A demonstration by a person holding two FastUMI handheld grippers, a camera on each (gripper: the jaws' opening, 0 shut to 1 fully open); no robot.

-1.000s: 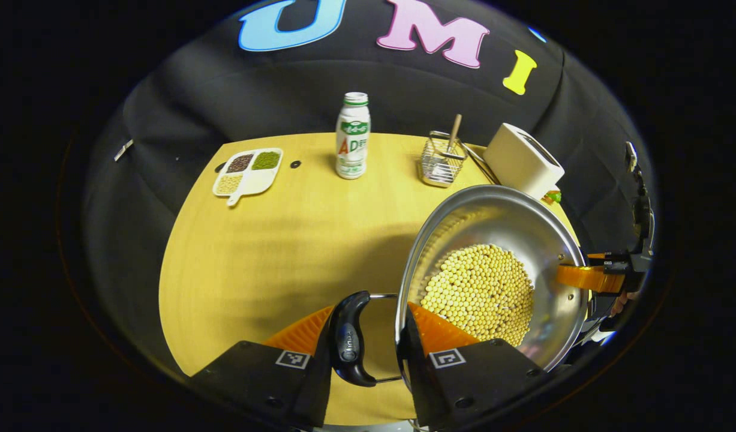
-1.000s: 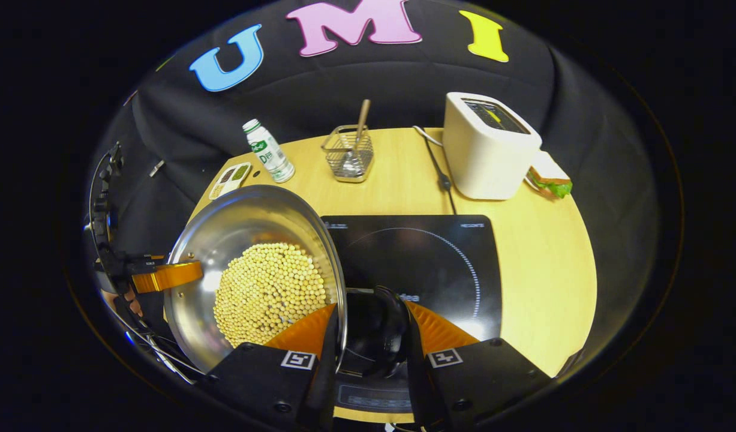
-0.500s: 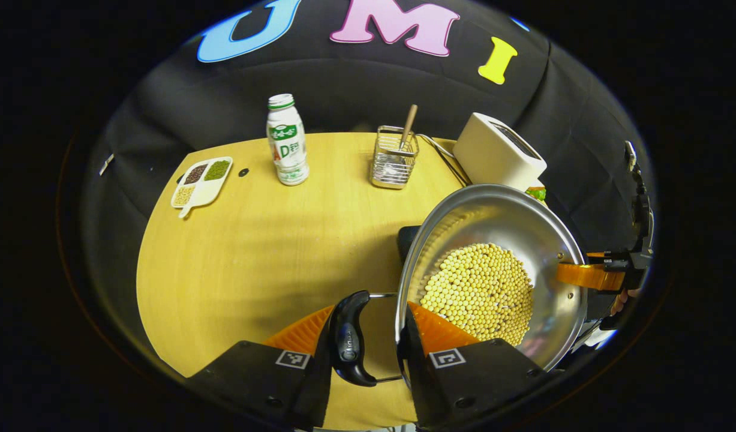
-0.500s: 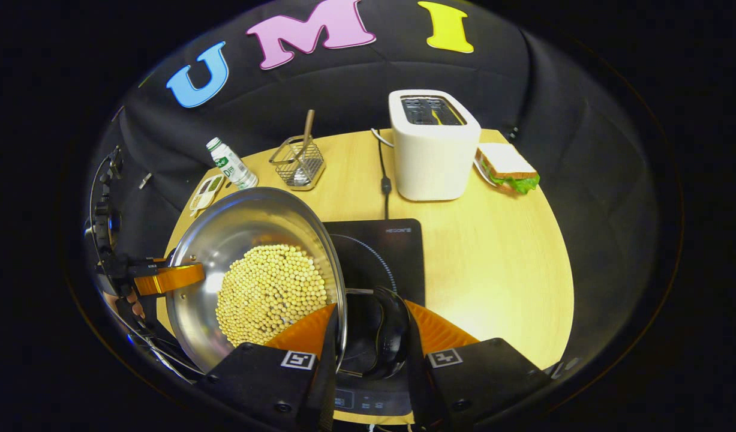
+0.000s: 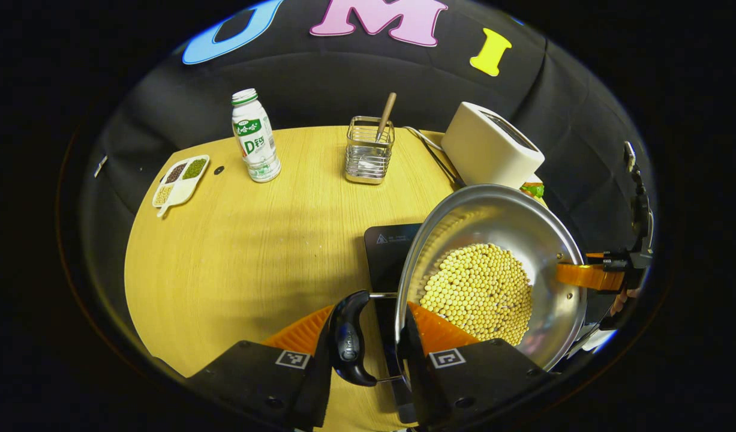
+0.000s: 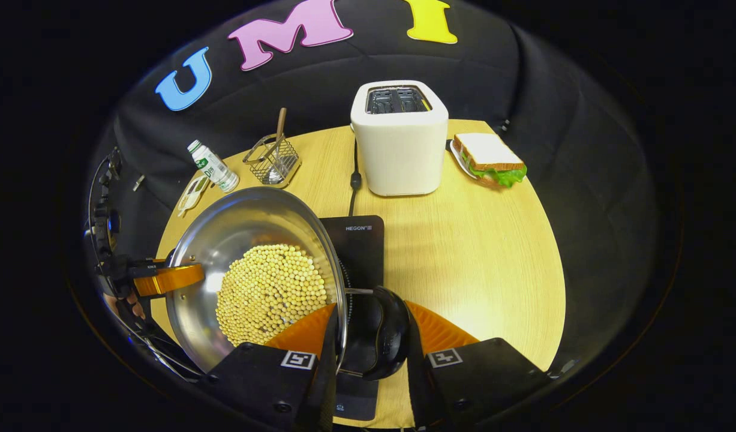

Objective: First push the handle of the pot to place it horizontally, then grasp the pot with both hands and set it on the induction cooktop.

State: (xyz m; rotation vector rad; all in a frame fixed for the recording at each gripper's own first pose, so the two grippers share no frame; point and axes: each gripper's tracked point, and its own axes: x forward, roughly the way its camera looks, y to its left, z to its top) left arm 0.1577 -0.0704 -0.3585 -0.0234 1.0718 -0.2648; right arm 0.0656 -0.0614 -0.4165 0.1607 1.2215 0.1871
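- The round stainless-steel pot (image 5: 493, 270) holding pale yellow beans (image 5: 478, 292) is hanging in the air between the two grippers, above the light wooden table (image 5: 248, 240).
- The left gripper (image 5: 368, 336) is pinching the pot's rim beside a black loop handle (image 5: 347, 339); the right gripper (image 6: 368, 330) is pinching the opposite rim by the other black handle (image 6: 385, 333).
- The flat black induction cooktop (image 6: 359, 240) is lying just beneath the pot, showing at both its sides, so I judge a lowering is what remains.
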